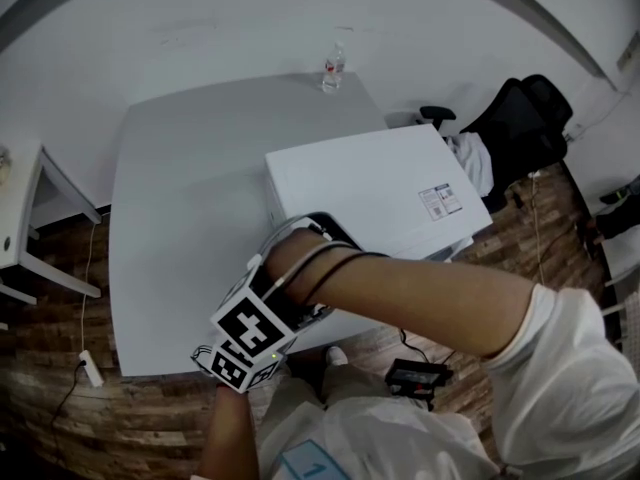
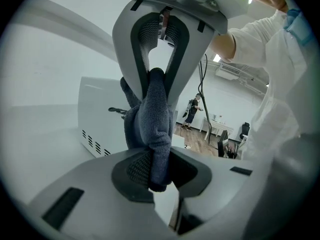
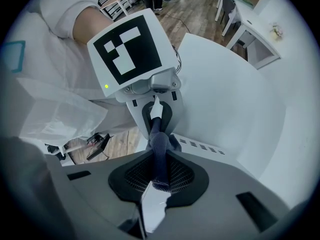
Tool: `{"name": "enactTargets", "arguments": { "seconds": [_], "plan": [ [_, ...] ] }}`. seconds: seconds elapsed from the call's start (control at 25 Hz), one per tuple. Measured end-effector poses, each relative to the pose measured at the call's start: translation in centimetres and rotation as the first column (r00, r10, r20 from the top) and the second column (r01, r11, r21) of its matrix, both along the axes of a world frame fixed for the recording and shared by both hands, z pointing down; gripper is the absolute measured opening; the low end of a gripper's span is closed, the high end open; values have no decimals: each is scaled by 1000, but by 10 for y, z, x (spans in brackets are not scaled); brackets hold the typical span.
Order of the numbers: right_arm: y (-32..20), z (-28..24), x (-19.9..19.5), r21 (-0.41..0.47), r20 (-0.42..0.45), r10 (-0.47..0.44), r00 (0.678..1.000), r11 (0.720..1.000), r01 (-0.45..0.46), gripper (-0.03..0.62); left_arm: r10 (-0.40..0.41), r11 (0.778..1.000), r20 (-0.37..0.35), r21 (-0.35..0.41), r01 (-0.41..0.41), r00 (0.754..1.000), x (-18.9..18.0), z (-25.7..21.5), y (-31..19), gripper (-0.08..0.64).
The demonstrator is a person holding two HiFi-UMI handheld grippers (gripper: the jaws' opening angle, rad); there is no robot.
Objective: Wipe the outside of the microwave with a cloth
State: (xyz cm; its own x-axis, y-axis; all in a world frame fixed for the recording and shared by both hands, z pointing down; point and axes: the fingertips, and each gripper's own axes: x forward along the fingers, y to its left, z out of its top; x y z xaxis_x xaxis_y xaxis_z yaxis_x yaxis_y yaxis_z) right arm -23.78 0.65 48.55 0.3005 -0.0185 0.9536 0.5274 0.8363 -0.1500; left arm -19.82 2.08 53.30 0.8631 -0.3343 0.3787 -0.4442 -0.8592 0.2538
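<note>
A white microwave (image 1: 370, 193) stands on the grey table (image 1: 190, 198), near its front right. Both grippers meet at the microwave's front left corner. In the head view only their marker cubes show: the right one (image 1: 250, 323) above the left one (image 1: 232, 370). A dark blue-grey cloth (image 2: 150, 119) runs between them. My left gripper (image 2: 150, 171) is shut on one end, and my right gripper (image 3: 159, 176) is shut on the other end of the cloth (image 3: 159, 144). The microwave's vented side (image 3: 205, 147) lies just behind the cloth.
A water bottle (image 1: 333, 68) stands at the table's far edge. A black office chair (image 1: 520, 113) with a white garment is to the right of the microwave. On the wood floor lie a power strip (image 1: 90, 368) and a black box (image 1: 415, 376). A white side table (image 1: 20, 218) stands at the left.
</note>
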Motion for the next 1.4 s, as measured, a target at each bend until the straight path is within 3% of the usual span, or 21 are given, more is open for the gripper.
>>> {"name": "enactTargets", "arguments": {
  "seconds": [0.28,0.4,0.52,0.6,0.72,0.88,1.0,1.08,1.16,1.24,1.36,1.4],
  "plan": [
    [19,-22,8,-34,50,14,999,999,-12,69,70,998,53,0,-70,996,-10,-18,22,57],
    [21,-43,14,-58,176,47,983,998,-37,69,100,993,149,45,-108,984,-23,-39,20,57],
    [18,-63,28,-77,330,114,937,993,-93,69,146,977,289,110,-184,946,-26,-68,7,57],
    [10,-76,39,-78,444,164,881,987,-144,69,171,960,374,147,-240,912,-21,-86,-3,57],
    [-11,-93,63,-68,607,224,763,970,-231,69,191,929,495,187,-319,848,-7,-106,-25,57],
    [-39,-94,105,-83,735,302,608,929,-360,69,222,893,626,177,-414,747,28,-114,-58,58],
    [-48,-77,134,-118,755,361,548,896,-427,69,280,866,700,111,-488,657,55,-102,-69,58],
    [-49,-64,148,-158,755,412,509,869,-470,71,306,854,728,74,-515,613,67,-93,-72,58],
    [-50,-54,155,-213,762,470,445,831,-514,71,311,855,739,57,-516,598,73,-88,-75,61],
    [-49,-50,157,-269,765,517,383,798,-539,72,304,862,738,56,-503,602,75,-89,-77,78],
    [-48,-57,161,-327,766,551,331,777,-538,258,273,876,733,79,-477,623,70,-95,-79,150],
    [-49,-64,162,-336,775,548,315,779,-529,259,264,880,728,87,-467,633,69,-99,-78,182]
  ]
}}
